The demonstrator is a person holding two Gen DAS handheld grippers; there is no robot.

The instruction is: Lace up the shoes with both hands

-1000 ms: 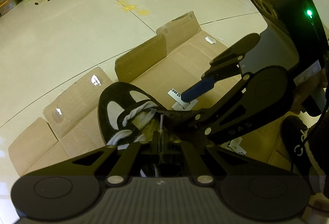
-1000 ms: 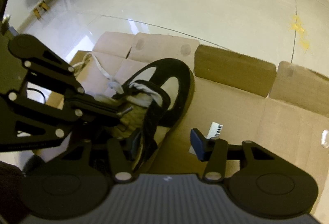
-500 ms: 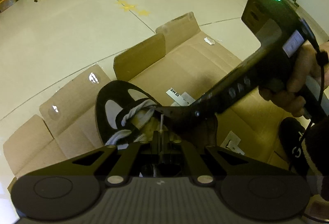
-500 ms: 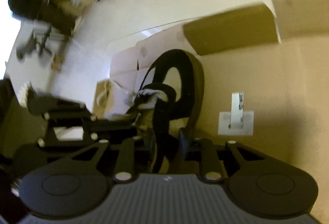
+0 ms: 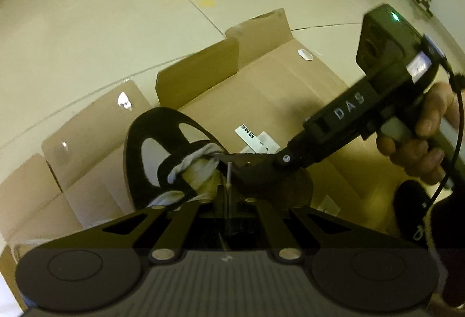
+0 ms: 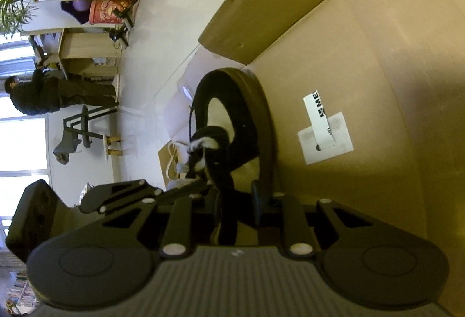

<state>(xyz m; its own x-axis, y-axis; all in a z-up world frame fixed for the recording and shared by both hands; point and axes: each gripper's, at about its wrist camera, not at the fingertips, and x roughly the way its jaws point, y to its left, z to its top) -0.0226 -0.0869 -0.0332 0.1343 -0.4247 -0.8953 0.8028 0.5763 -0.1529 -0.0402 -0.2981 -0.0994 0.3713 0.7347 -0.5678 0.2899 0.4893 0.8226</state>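
Below, a black suede shoe (image 6: 232, 119) lies on flattened cardboard (image 6: 377, 55); right gripper (image 6: 237, 200) clamps its side, left gripper (image 5: 228, 200) pinches the white lace tip (image 5: 229, 171).

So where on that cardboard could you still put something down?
Bare cardboard lies beyond the white label, toward the raised flap. It is crowded at the black shoe, where the left gripper and right gripper meet over the white lace.
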